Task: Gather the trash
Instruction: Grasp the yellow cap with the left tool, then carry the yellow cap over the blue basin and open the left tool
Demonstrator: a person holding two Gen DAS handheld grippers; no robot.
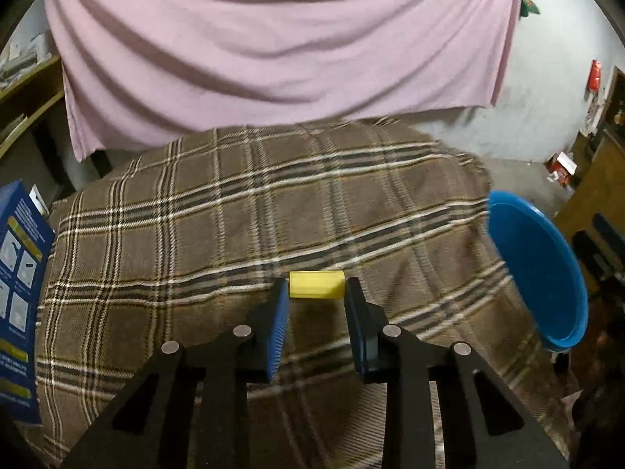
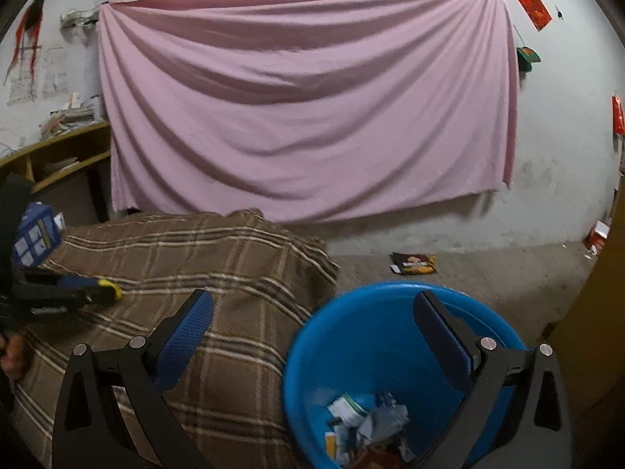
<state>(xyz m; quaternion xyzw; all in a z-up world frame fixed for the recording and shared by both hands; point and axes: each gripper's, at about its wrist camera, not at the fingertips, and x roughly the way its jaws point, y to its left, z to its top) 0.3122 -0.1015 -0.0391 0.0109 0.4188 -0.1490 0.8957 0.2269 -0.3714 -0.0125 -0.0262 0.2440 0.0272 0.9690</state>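
Observation:
A small yellow box [image 1: 315, 284] sits between the fingertips of my left gripper [image 1: 315, 293], which is shut on it just above the plaid blanket [image 1: 234, 215]. It also shows in the right wrist view [image 2: 109, 288], held by the left gripper [image 2: 93, 291]. A blue bin [image 1: 535, 265] stands off the blanket's right edge. In the right wrist view the blue bin [image 2: 371, 336] holds several pieces of paper trash [image 2: 367, 422]. My right gripper [image 2: 312, 305] is open wide and empty above the bin's near rim.
A blue carton [image 1: 19, 293] stands at the blanket's left edge, also in the right wrist view [image 2: 35, 238]. A pink sheet [image 2: 304, 97] hangs on the wall. A dark snack wrapper [image 2: 414, 264] lies on the concrete floor. Wooden shelves [image 2: 58, 156] stand far left.

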